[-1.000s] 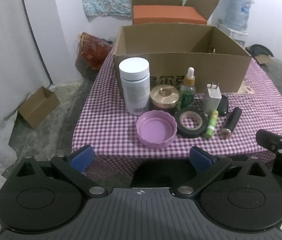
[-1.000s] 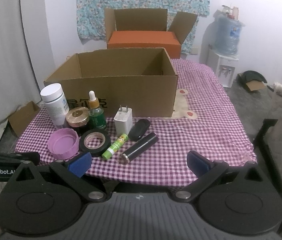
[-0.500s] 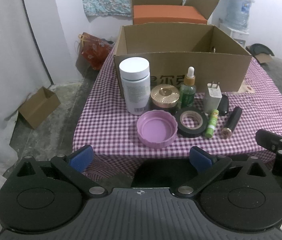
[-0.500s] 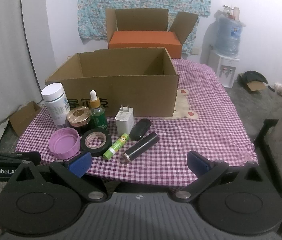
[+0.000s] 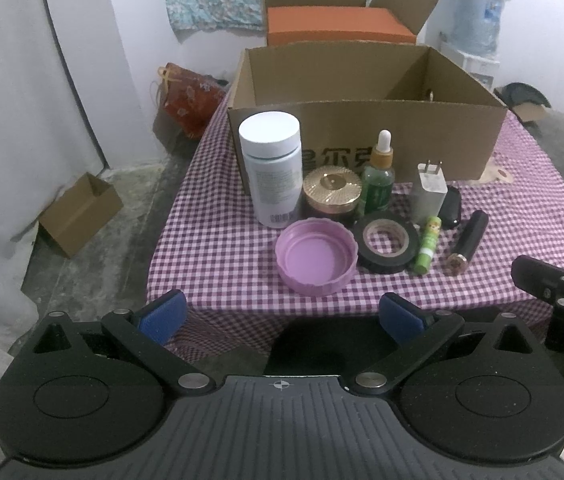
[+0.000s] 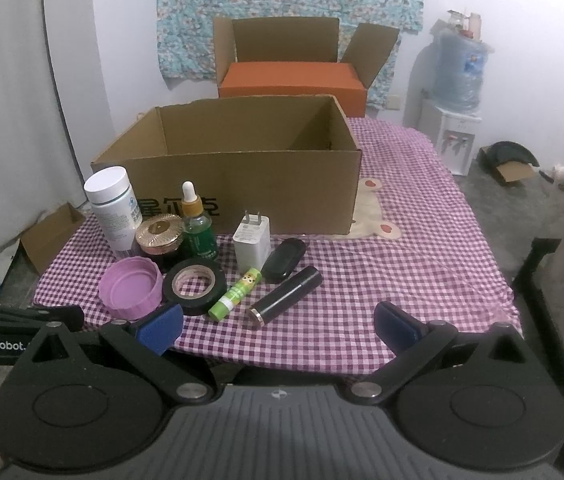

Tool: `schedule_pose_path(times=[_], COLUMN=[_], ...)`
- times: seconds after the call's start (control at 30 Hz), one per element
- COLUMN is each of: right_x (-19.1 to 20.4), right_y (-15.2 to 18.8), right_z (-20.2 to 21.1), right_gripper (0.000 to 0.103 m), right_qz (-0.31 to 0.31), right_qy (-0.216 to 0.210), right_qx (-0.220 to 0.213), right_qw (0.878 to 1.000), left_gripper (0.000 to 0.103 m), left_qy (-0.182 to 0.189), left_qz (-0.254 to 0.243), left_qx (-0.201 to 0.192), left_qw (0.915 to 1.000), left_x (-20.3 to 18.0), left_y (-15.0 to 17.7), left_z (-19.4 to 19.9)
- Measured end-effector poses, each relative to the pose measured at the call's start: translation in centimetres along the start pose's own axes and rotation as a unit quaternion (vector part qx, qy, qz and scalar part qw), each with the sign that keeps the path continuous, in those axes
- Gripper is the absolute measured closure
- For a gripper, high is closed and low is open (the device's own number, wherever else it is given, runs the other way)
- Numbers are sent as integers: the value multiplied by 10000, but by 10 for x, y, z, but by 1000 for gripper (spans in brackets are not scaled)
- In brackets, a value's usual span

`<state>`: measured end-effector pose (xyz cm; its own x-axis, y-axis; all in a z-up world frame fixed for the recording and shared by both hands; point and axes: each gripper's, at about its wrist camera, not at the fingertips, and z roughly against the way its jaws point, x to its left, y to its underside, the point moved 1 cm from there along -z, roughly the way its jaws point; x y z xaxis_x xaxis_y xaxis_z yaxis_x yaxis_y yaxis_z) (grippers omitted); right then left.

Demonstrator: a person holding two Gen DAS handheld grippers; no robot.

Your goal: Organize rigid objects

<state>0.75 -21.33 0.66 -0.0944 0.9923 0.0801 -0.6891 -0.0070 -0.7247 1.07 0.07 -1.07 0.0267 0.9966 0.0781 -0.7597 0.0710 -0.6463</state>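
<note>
My left claw (image 5: 280, 314) hung short of the near edge of the bench (image 5: 218, 248), blue fingertips (image 5: 162, 314) spread wide, nothing between them. The bench wore a purple checked cloth.

Working left to right along the row in front of the open cardboard box (image 5: 361, 136): a white pill bottle (image 5: 272, 168) stood upright at the far left, close to the box front. Just right of it sat a gold-lidded jar (image 5: 331, 196), and in front of both lay a purple cap (image 5: 315, 256), open side up. Next came a green dropper bottle (image 5: 378, 180), upright, with a roll of black tape (image 5: 386, 244) lying flat in front of it, touching or nearly touching the cap. Then a white plug adapter (image 5: 429, 194), prongs up, and a green glue stick (image 5: 426, 245) lying beside the tape. A small black oval object (image 5: 451, 208) lay just right of the adapter; I could not tell what it was. A black tube with a gold end (image 5: 467, 242) lay furthest right, angled toward me. All of these were outside the box.

My right claw (image 6: 278, 326) also hovered off the bench's near edge, fingertips (image 6: 395, 326) well apart and gripping nothing. From its view the box interior that showed looked bare, and an orange box (image 6: 291, 84) sat behind it inside another open carton.
</note>
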Motion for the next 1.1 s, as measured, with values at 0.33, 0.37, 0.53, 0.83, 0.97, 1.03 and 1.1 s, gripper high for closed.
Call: schedule_pose_path(times=[0.33, 0.37, 0.53, 0.83, 0.97, 1.03, 1.1], right_x=[-6, -6, -11, -20, -26, -32, -40], right_y=[-1, -1, -3, -7, -10, -10, -9], right_z=[-8, -10, -18, -37, -45, -48, -49], right_gripper=[0, 0, 0, 0, 0, 0, 0], right_qz=[-93, -103, -166, -286, -400, -448, -517], right_qy=[-66, -70, -86, -90, -102, -112, -152], right_qx=[44, 53, 122, 245, 267, 254, 229], right_qw=[9999, 9999, 9998, 9992, 9988, 9986, 9983], left_gripper=[0, 0, 0, 0, 0, 0, 0], left_qy=[-41, -42, -31, 39, 237, 372, 522], left_qz=[-88, -102, -157, -311, -450, -541, -706], left_qx=[109, 126, 212, 373, 228, 121, -27], left_qw=[9999, 9999, 9996, 9988, 9984, 9978, 9961], left_x=[-6, -8, -12, -23, -29, -34, -40], left_y=[-3, -3, -8, -17, -21, -22, -22], left_z=[-8, -10, -17, -34, -35, -35, -36])
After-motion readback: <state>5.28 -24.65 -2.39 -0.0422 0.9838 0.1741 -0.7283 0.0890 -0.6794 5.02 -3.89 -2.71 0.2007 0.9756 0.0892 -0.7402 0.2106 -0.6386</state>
